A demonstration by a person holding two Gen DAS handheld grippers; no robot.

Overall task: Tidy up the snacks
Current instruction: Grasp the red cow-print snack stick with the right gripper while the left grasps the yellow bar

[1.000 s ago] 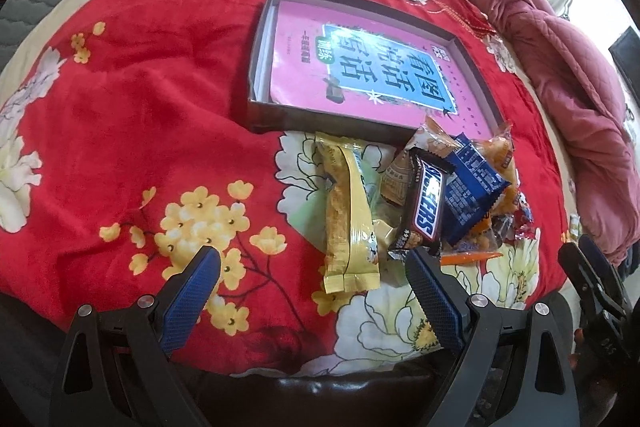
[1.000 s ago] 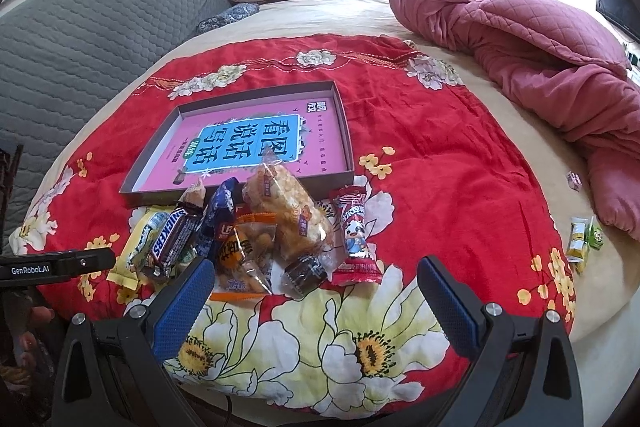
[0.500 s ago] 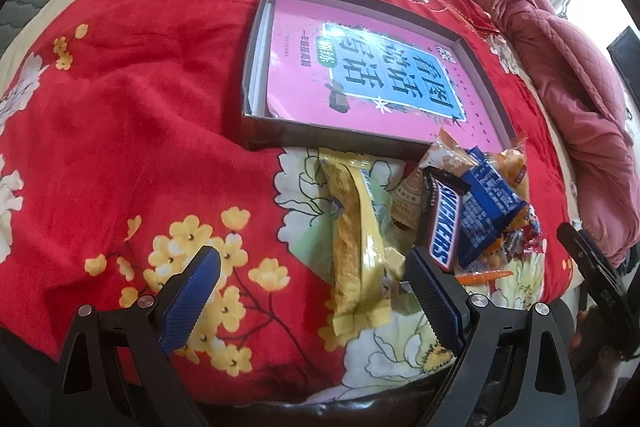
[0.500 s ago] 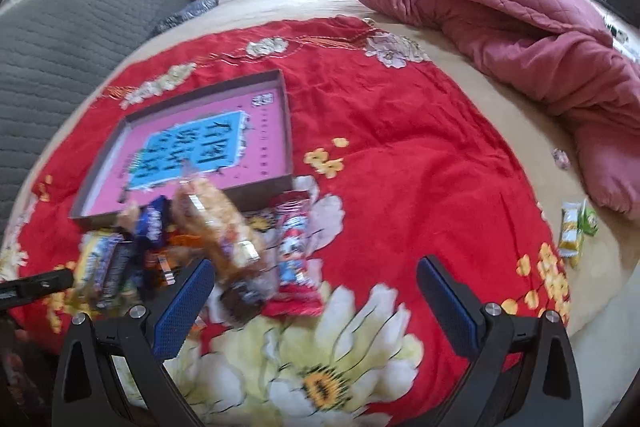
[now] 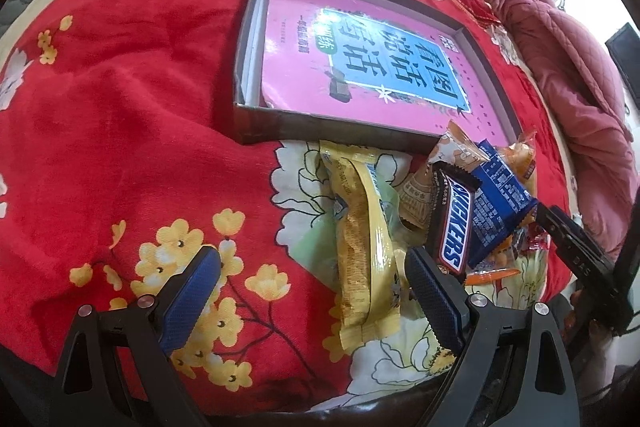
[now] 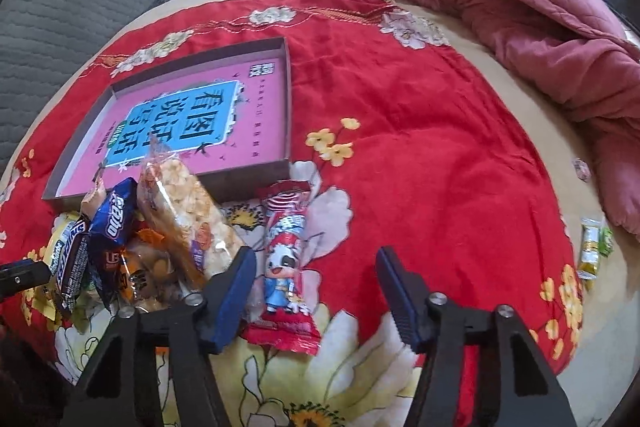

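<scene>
A: Item one, your left gripper (image 5: 312,291). State?

B: Jaws apart, nothing held. The yellow bar (image 5: 362,239) lies between them, nearer the right pad. Its long axis runs away from you toward the box (image 5: 320,137), far end just short of the near wall, near end about level with the pads.

A: Item two, your right gripper (image 6: 316,293)?

B: Jaws apart, also nothing held. The red pack (image 6: 286,259) lies between them, close beside the left pad. Long axis again runs away from you, cartoon figure at the near end, far end pointing to the box's near right corner.

A: The rest of the stock?

B: One heap on the red blanket (image 5: 120,115), just in front of the box: Snickers (image 5: 452,223), blue pack (image 5: 500,195), clear rice-cracker bag (image 6: 180,207), orange-wrapped pieces underneath. The box has a pink book (image 5: 360,59) lying flat in it and no snacks yet.

A: Which arm goes first?

B: Either is placed. Each bar lies lengthwise between its jaws, so you would close across the narrow width. The left looks the cleaner pick; your right gripper's left pad sits against the heap's edge and may snag the cracker bag.
</scene>
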